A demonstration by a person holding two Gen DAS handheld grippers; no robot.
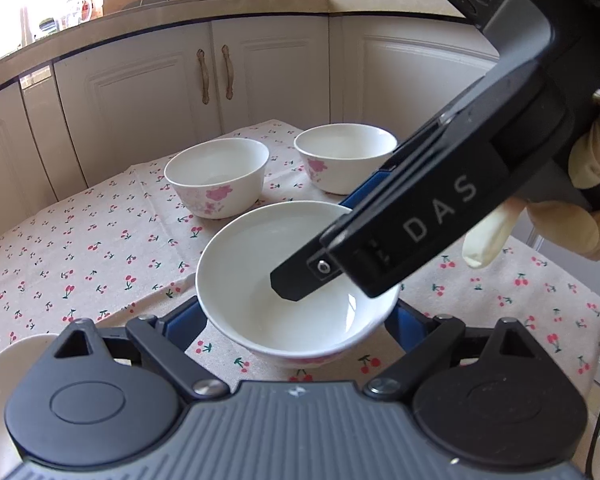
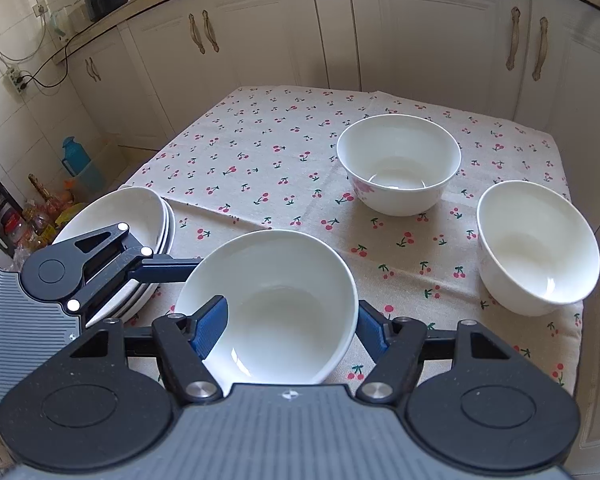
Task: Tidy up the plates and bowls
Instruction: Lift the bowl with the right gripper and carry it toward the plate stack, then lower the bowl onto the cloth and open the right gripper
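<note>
Stacking status: plates (image 2: 140, 216) already piled left of the near bowl (image 2: 276, 304). Right tongs (image 2: 292, 330) clenched on its rim; left tongs (image 1: 296, 320) straddle it, released. Two bowls (image 2: 398, 164) (image 2: 536, 248) beyond remain unstacked on the tabletop (image 2: 260, 140).

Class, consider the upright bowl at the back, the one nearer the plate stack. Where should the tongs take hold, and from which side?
Pinch the near rim of the bowl from above, one finger inside, one outside. It stands upright and empty, its mouth open upward, and bare tablecloth lies on its near side, so that approach looks clear.
</note>
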